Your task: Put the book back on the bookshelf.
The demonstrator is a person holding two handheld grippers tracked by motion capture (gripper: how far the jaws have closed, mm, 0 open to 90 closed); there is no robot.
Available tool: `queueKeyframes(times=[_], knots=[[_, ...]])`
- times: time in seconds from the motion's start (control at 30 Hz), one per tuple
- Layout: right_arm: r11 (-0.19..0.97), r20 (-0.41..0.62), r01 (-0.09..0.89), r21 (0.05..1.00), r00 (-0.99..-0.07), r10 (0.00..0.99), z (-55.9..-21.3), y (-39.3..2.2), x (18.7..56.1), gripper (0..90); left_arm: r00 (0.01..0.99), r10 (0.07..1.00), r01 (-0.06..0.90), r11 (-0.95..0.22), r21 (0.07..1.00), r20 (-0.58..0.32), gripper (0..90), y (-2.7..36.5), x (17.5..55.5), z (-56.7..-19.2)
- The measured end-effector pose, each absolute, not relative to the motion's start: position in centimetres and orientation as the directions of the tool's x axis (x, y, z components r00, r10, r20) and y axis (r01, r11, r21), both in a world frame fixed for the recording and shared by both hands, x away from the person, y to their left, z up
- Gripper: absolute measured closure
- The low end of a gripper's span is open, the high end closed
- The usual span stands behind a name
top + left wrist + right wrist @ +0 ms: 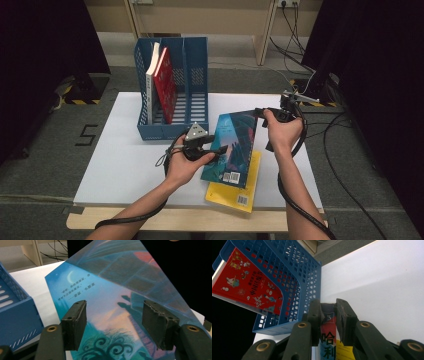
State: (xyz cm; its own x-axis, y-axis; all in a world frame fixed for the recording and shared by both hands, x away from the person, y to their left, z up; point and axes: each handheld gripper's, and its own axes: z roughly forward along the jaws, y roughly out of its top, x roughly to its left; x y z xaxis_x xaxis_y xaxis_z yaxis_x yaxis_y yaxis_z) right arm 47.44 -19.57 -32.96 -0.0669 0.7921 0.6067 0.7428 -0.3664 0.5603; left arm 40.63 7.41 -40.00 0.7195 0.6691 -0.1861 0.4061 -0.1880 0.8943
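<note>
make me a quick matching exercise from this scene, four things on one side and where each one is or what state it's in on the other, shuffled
Things:
1. teal book
2. yellow book
3. red book
4. left gripper

Places or states:
A. stands in the blue file rack
B. lies flat on the white table, partly under another book
C. jaws open, pads apart in front of a cover
D. lifted at an angle, its top edge clamped by the right gripper

Pairs: 1-D, 2-B, 3-A, 4-C
</note>
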Motion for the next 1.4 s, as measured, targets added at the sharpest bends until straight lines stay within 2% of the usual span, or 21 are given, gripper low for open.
queueKeyframes(times=[0.73, 1.0, 1.4], knots=[[-0.347, 0.566, 0.716, 0.606, -0.081, 0.820, -31.7, -17.6, 47.5, 75.4, 0.738, 0.644, 0.411, -0.190, 0.891, -0.203, 31.6, 3.4, 41.8, -37.1], [-0.339, 0.559, 0.712, 0.615, -0.090, 0.825, -31.4, -17.1, 47.4, 75.4, 0.724, 0.664, 0.413, -0.197, 0.889, -0.189, 29.5, 1.8, 43.1, -35.9], [-0.325, 0.541, 0.703, 0.633, -0.102, 0.835, -31.2, -16.6, 47.2, 75.4, 0.691, 0.718, 0.378, -0.263, 0.888, -0.081, 27.9, -0.1, 44.0, -35.2]])
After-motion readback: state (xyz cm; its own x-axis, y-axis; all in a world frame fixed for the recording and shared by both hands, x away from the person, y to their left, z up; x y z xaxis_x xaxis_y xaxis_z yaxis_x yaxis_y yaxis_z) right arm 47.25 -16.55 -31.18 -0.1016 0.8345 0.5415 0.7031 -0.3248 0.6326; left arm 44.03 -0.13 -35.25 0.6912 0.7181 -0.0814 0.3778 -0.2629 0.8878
